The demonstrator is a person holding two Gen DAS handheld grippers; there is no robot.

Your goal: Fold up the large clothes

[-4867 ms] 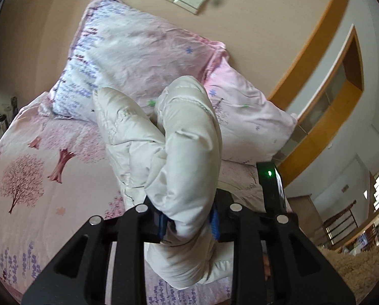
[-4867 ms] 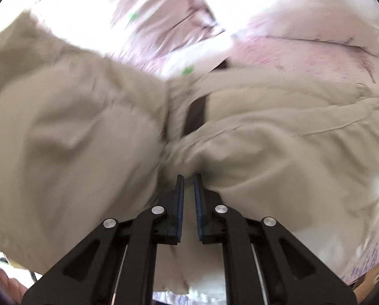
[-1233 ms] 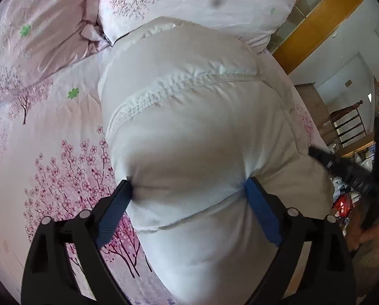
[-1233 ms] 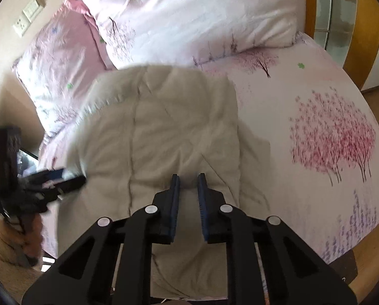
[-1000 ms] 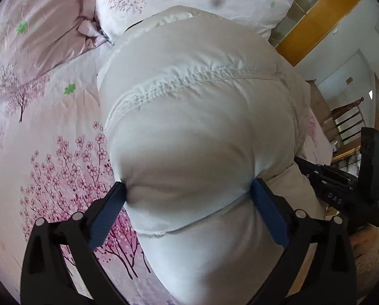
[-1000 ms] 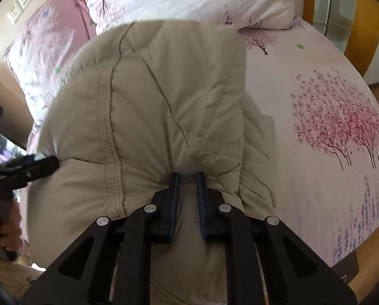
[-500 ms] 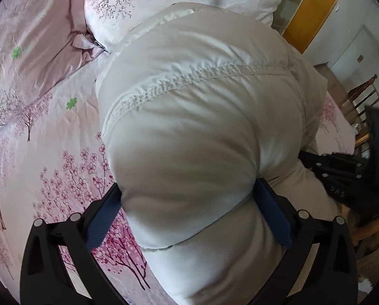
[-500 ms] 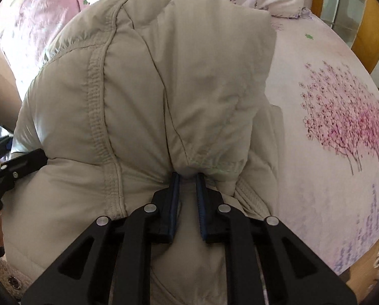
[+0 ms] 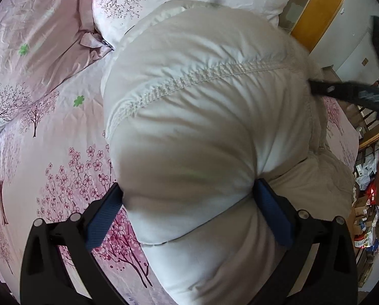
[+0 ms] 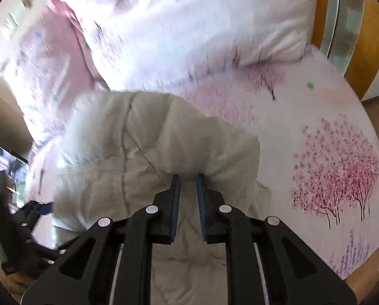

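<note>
The puffy cream jacket (image 9: 204, 117) lies on the bed (image 9: 49, 152) doubled into a thick bundle, so the fold seems mostly made, with flattening and tidying left. The left tool (image 9: 189, 211) clamps wide around its padded fold; the right tool (image 10: 188, 185), nearly together, holds nothing. Pillows (image 10: 202, 25) crowd just behind.

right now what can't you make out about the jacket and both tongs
- Left wrist view: the jacket bulges between the left tongs, hiding the bed behind it and how many layers are pinched.
- Right wrist view: motion blur smears the pillows and the jacket's far edge.
- Right wrist view: the right tongs stand narrowly apart; whether they pinch any fabric is unclear.
- Sleeves and zipper: not visible in either view.
</note>
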